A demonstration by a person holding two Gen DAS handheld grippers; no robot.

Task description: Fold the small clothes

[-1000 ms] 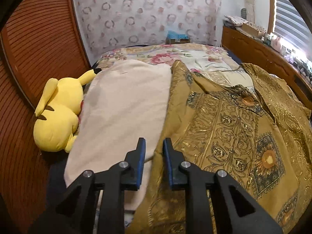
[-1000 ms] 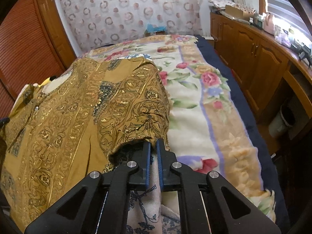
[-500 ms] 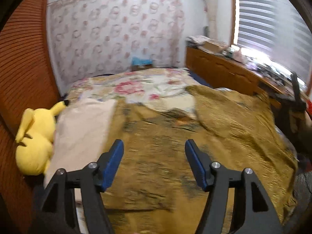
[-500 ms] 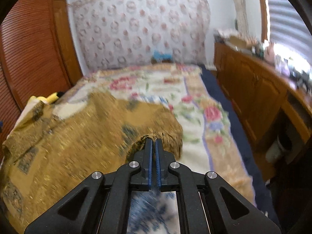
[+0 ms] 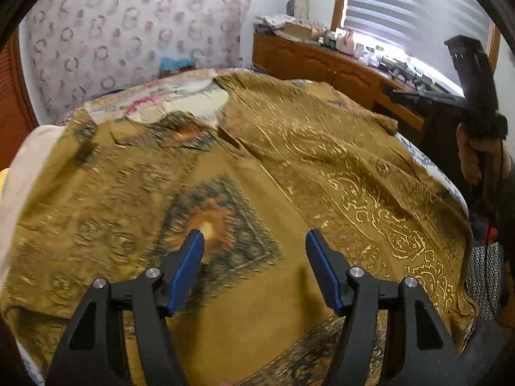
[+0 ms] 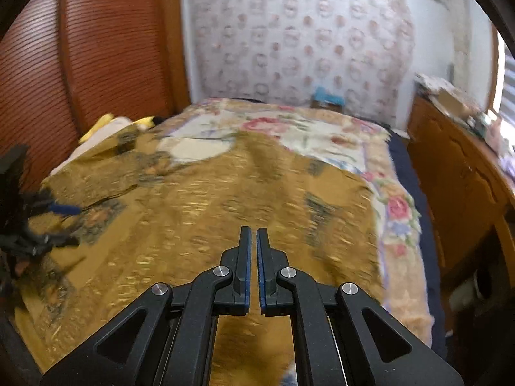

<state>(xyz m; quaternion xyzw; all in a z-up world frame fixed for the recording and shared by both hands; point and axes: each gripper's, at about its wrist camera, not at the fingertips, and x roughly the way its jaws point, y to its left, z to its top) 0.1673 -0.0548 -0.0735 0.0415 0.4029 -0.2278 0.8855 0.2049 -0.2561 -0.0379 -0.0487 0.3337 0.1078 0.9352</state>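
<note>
A mustard-gold garment with gold scroll print lies spread on the bed, its right part lapped over the middle. My left gripper hovers low over its dark diamond motif, open, with nothing between the blue pads. In the right wrist view the garment fills the bed's near half. My right gripper hangs above it, shut, and no cloth shows between its pads. The left gripper appears at that view's left edge. A hand holds the right gripper up at the left wrist view's right edge.
A floral blanket covers the bed beyond the garment. A cream cloth and a yellow plush toy lie along the left side by the louvred wooden doors. A cluttered wooden cabinet runs along the right.
The left jaws went from nearly closed to wide open, and that gripper swung right, from the garment's left edge to over its middle. The right gripper rose off the sleeve edge, still shut.
</note>
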